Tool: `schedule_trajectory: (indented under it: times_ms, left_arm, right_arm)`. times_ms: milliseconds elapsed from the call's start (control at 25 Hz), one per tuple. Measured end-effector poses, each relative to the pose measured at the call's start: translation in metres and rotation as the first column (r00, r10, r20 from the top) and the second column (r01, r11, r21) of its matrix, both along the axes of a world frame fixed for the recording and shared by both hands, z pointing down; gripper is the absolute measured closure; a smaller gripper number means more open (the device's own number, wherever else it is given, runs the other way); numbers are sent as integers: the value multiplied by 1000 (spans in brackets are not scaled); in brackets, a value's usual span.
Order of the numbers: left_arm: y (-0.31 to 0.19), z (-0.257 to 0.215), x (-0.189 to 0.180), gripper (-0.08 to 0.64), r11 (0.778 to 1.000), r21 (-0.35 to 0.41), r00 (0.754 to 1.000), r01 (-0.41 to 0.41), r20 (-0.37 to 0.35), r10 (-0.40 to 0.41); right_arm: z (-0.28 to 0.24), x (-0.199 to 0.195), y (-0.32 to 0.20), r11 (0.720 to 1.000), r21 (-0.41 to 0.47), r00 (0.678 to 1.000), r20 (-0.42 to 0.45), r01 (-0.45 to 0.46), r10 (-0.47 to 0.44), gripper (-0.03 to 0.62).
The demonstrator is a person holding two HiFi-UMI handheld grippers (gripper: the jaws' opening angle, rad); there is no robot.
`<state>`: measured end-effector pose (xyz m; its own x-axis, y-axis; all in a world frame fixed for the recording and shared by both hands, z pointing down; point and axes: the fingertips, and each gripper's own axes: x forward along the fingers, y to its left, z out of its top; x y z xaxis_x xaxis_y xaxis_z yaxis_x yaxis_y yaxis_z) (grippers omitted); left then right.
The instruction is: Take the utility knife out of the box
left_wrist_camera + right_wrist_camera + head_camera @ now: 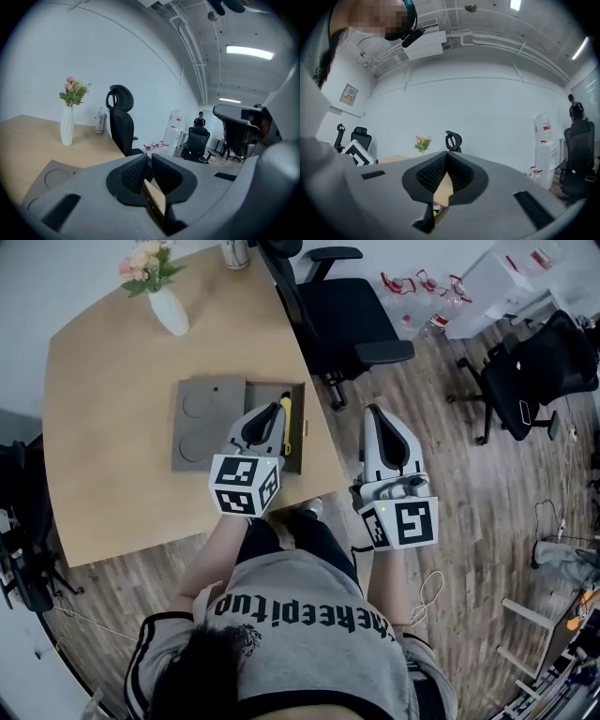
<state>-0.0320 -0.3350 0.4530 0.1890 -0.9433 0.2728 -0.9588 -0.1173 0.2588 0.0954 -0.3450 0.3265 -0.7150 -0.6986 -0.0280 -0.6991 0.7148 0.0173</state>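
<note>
- On the table (pixel 112 381), close to its near right edge, a grey box (pixel 301 427) is sitting open. Its lid (pixel 202 423) is lying flat right against its left side.
- Utility knife (pixel 286 424) is lying inside the box along the right wall, with its yellow body showing and its near end hidden behind the left claw.
- Left claw (pixel 276 410) is hovering over the open box with its tip just beside the knife; the head view isn't showing whether they're touching.
- Left gripper view: left claw (pixel 149 157) is clenched, pads meeting, nothing between them.
- Right claw (pixel 373 412) is hanging past the table's right edge, over the wood floor (pixel 487 484), well apart from the box.
- Right gripper view: right claw (pixel 446 153) is clenched too, tips meeting, holding nothing.
- Vase (pixel 169 310) with flowers is standing at the far left of the table, well apart from the box; also showing in the left gripper view (pixel 67 124).
- Black office chair (pixel 337 310) is standing just beyond the table's far right edge.
</note>
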Motion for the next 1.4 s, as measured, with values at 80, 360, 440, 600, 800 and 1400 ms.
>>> schedule_trajectory:
  times_ms: [80, 360, 440, 600, 800, 1400]
  left_arm:
    - [-3, 13, 1, 534, 999, -39, 1000, 18, 5, -18]
    - [-12, 63, 3, 481, 982, -175, 998, 66, 19, -64]
    - [-15, 75, 3, 476, 975, -210, 997, 79, 22, -76]
    - [-18, 98, 4, 463, 960, -261, 995, 97, 53, -86]
    - [-23, 125, 7, 428, 938, -331, 994, 104, 57, -90]
    - [-28, 177, 5, 403, 870, -477, 991, 125, 94, -91]
  right_arm:
    - [2, -1, -5, 1000, -7, 1000, -1, 26, -26, 586]
    - [14, -2, -18, 995, -33, 995, -10, 99, -100, 586]
    - [16, -1, -22, 993, -41, 994, -13, 110, -110, 586]
    - [20, 3, -26, 991, -50, 992, -14, 124, -125, 586]
    - [26, 8, -31, 989, -61, 991, -20, 134, -135, 586]
    - [39, 13, -48, 986, -86, 989, -30, 141, -144, 586]
